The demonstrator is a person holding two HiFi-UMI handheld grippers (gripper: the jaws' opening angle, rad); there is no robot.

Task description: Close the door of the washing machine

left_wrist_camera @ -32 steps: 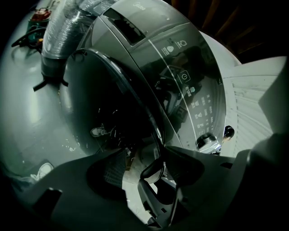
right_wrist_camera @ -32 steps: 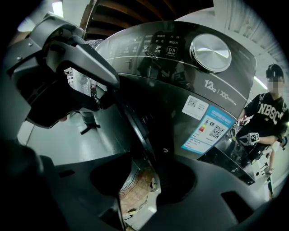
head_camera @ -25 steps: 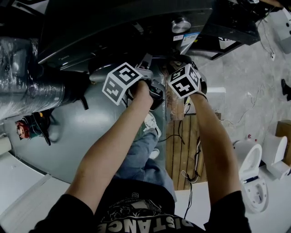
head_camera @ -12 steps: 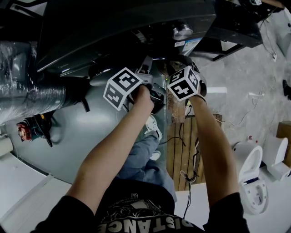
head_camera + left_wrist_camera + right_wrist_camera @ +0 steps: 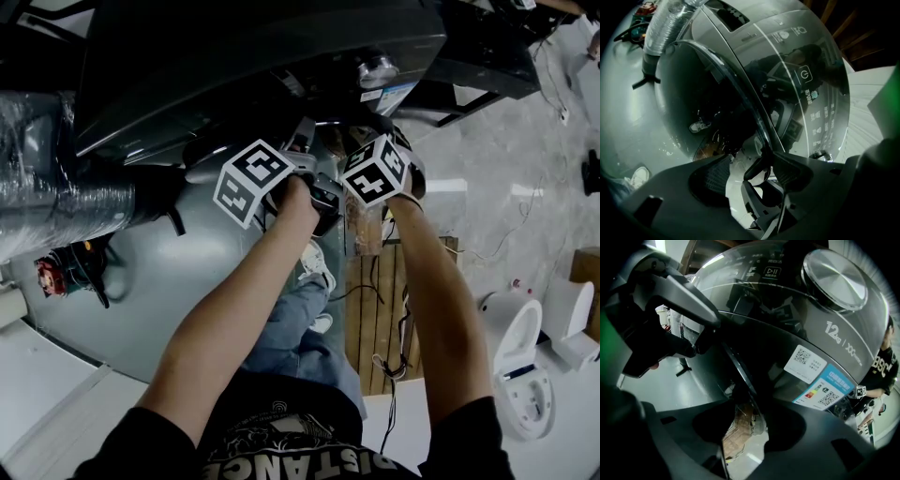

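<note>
The dark front-loading washing machine [image 5: 262, 47] fills the top of the head view, and its control panel [image 5: 806, 89] shows beside the door. The round glossy door [image 5: 708, 108] stands slightly ajar; from above only its rim [image 5: 211, 155] shows. My left gripper [image 5: 305, 141] sits at that rim. The rim runs in between its jaws [image 5: 750, 171] and touches the right one, but I cannot see whether the pads press on it. My right gripper [image 5: 361, 141] is close beside it. Its jaws [image 5: 745, 427] have just been opening, and the door's edge [image 5: 740, 371] passes between them unpressed.
A foil duct hose [image 5: 56, 197] lies on the grey floor at the left, with a small red object [image 5: 47, 267] below it. A wooden pallet [image 5: 375, 300] with cables [image 5: 394, 366] lies under my right arm. White fixtures [image 5: 520, 356] stand at the right. My shoe [image 5: 314, 258] is below the grippers.
Both grippers have stayed at the door's edge. The view has shifted only slightly.
</note>
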